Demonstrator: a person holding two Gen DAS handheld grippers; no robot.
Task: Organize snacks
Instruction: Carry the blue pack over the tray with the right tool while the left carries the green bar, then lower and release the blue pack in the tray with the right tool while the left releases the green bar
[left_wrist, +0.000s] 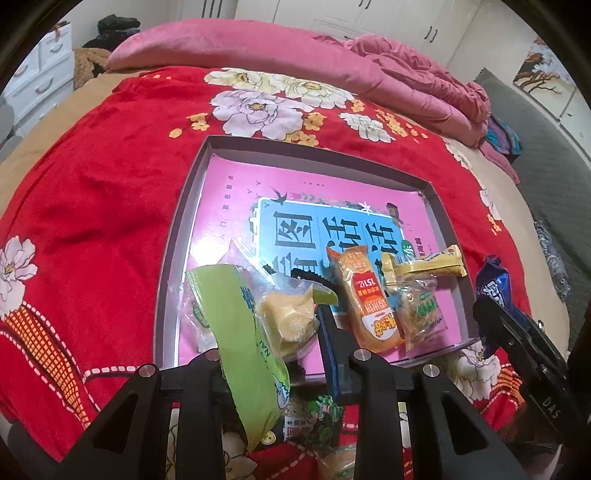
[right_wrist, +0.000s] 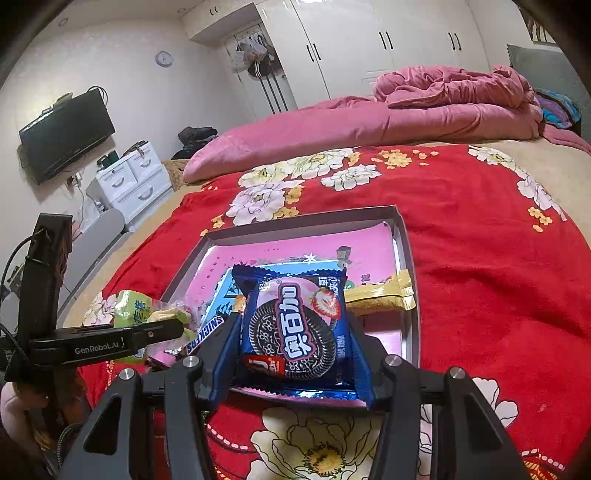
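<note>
Where the box (right_wrist: 406, 236) begins, Oreo packet (right_wrist: 295, 328) between right tool (right_wrist: 295, 354) pads.

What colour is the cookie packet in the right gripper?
Dark blue with a pink panel, a black cookie and a strawberry: the cookie packet shows best in the right wrist view.

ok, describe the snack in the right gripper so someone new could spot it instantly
Start at the red floral blanket on the bed, then the shallow grey box with the pink lining on it. At the box's near edge the right gripper holds a blue cookie packet upright between its fingers. It is the only blue wrapper, showing a black sandwich cookie and a strawberry; the neighbours are green, orange or yellow.
</note>
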